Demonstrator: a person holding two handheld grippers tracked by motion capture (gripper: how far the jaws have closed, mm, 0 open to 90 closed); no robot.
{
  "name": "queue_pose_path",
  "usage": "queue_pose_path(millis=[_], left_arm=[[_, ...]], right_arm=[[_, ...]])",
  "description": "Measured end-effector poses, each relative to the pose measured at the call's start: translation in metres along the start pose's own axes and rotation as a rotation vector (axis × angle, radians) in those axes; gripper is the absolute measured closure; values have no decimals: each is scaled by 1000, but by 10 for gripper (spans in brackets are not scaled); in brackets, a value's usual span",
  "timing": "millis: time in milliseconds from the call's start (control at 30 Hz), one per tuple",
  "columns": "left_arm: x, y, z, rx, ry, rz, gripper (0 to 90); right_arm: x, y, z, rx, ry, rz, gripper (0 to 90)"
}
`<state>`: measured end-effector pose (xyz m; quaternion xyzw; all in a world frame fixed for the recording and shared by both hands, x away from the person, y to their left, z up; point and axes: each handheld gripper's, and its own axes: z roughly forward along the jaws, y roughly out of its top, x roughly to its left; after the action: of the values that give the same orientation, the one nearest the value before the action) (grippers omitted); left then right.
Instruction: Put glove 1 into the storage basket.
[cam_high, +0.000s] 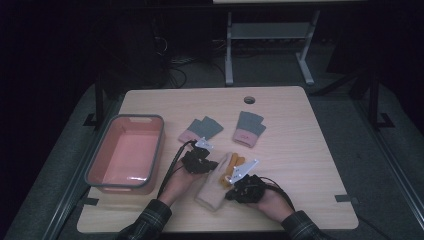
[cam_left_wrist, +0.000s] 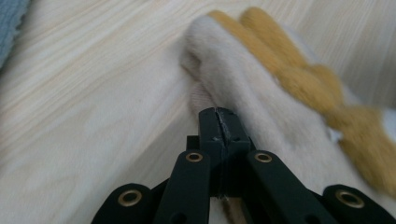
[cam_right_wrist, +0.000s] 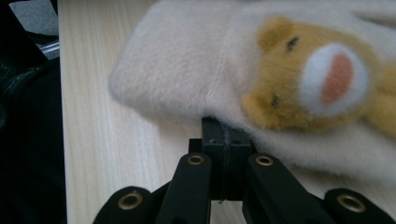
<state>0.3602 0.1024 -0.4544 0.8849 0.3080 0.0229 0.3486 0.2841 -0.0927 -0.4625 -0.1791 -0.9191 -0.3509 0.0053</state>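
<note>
We see the fluffy cream glove (cam_high: 216, 186) lying on the desk (cam_high: 310, 165) between our two tools. Left tool (cam_left_wrist: 218, 122) and right tool (cam_right_wrist: 223, 131) are both clenched tight, tips touching its edges.
</note>
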Motion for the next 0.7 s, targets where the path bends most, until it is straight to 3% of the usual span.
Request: queue_pose_path(millis=[67,200,267,300,367,400,700], left_arm=[[1,4,2,19,-10,15,892],[2,10,8,12,-20,8,892],[3,11,12,6,-22,12,891],[3,11,12,11,-24,14,891],[4,11,10,9,-19,11,883],[6,11,8,17,-18,19,871],[12,3,-21,-30,14,-22,673]], right_arm=[[1,3,2,0,-2,-3,900],[6,10,8,-9,-1,10,900],[7,13,12,-8,-7,1,900],[6,14,14,-11,-13,-26,900],[8,15,13,-15,-8,-5,900],[6,14,12,-14,-14,-25,881],[5,-1,-14,-49,-26,75,675]])
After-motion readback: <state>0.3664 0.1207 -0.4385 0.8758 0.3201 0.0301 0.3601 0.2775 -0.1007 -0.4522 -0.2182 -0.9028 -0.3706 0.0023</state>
